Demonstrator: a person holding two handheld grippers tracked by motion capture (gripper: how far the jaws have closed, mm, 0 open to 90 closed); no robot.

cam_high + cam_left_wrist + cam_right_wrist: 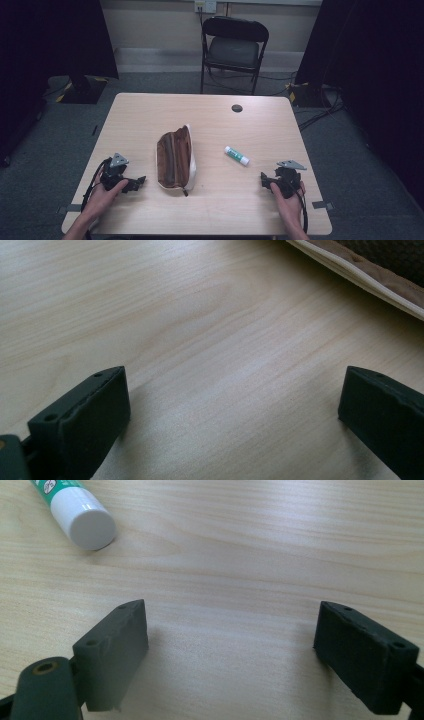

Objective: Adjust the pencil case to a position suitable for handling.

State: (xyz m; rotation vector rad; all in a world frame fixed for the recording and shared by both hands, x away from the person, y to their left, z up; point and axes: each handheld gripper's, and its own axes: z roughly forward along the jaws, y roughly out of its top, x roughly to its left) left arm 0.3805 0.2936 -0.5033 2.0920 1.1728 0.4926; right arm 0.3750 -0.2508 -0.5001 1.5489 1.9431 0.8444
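A light wooden table is seen from above, and at its middle a brown pouch with a pale cream edge is laid flat, its long side running away from the person. Whether anything is held inside the pouch cannot be told; a dark strip runs along its top. To the pouch's right, well apart from it, a glue stick with a green label and white cap is lying on its side.

The left gripper is held low over the table near the pouch's lower left end, its fingers spread wide apart over bare wood, with the pouch's cream edge caught at the upper right of the left gripper view. The right gripper is held near the table's right front, fingers likewise parted, nothing between them; the glue stick's white cap is pointed toward it.

Behind the table, a black folding chair is standing on grey carpet.
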